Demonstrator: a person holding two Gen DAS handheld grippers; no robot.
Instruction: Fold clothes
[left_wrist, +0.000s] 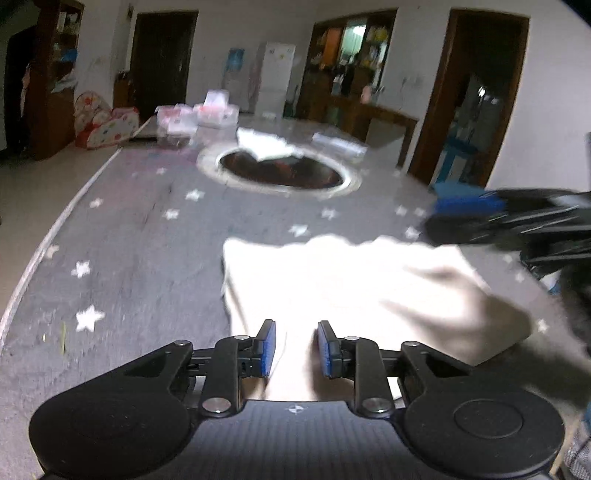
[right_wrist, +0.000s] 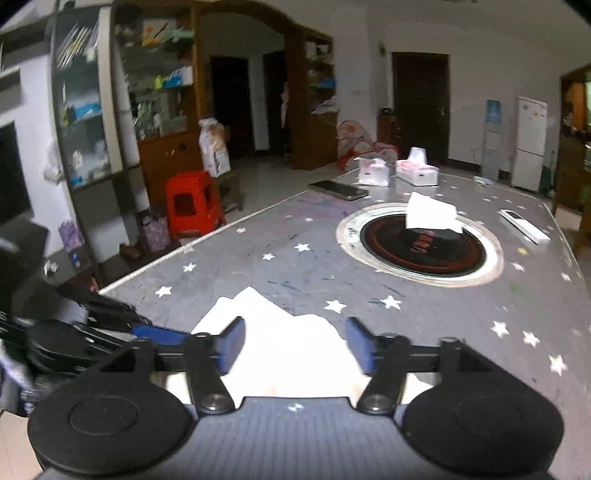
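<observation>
Both grippers, left (left_wrist: 293, 349) and right (right_wrist: 295, 345), gape empty over the part-folded cloth (left_wrist: 332, 280) at the tabletop's (left_wrist: 147, 236) near edge, folding unfinished.

The left wrist camera is sitting low over the near edge of the star-patterned table (left_wrist: 122, 236), looking forward along its own left gripper (left_wrist: 293, 349) toward the far edge and the white fridge (left_wrist: 275, 79) beyond. It is riding close above the white cloth (left_wrist: 351, 280), and the right gripper (left_wrist: 480, 218) is poking in from the right side. The right wrist camera is also hovering low at the near edge, facing across the table (right_wrist: 258, 266) and angled toward its left edge and the shelving (right_wrist: 147, 81). Both views are sharing the cloth (right_wrist: 280, 332), the round inset cooktop (left_wrist: 280, 171) (right_wrist: 421, 245) at the table's middle, the tissue boxes (left_wrist: 216, 110) (right_wrist: 415, 168) and the fridge (right_wrist: 530, 142).
</observation>
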